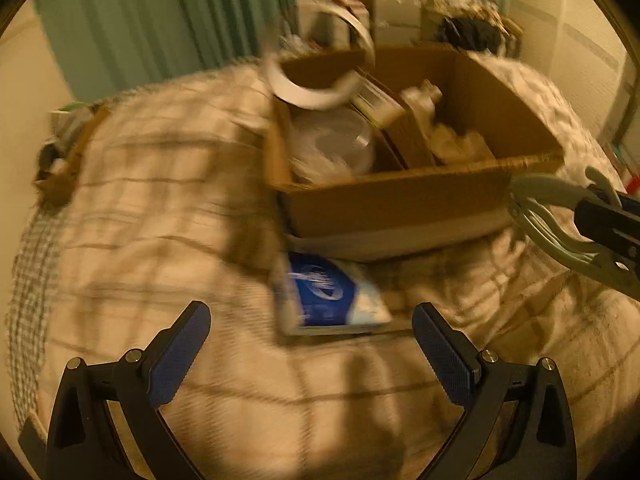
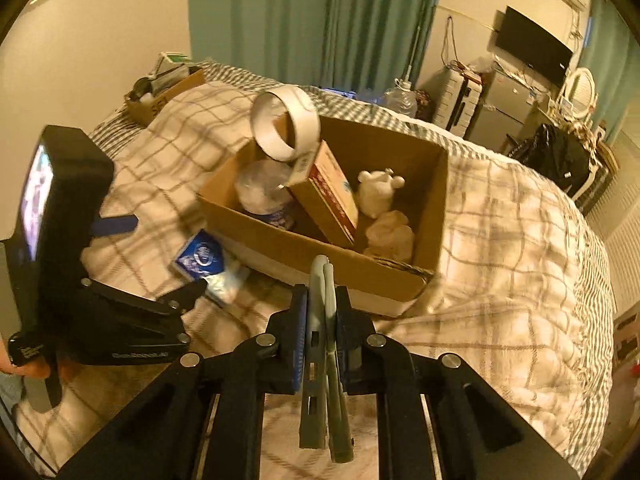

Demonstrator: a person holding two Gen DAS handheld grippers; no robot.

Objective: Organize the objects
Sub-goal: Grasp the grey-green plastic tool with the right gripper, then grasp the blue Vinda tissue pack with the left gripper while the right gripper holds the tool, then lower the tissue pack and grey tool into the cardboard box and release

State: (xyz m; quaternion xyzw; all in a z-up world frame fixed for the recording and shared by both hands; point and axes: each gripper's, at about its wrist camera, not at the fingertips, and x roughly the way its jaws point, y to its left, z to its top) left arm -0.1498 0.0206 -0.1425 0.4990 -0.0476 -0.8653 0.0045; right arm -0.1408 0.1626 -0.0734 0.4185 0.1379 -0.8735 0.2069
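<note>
Right gripper [image 2: 322, 320] clenched on grey clamp tool [image 2: 322, 344], long axis fwd toward 12 o'clock, tip aimed at cardboard box [image 2: 304, 252] on plaid blanket [image 2: 500, 240]. Left gripper [image 1: 312, 328] released, spread wide over blue packet [image 1: 326, 292] just beside box's near wall. White tape roll [image 2: 286, 128] at box's 11 o'clock rim.
</note>
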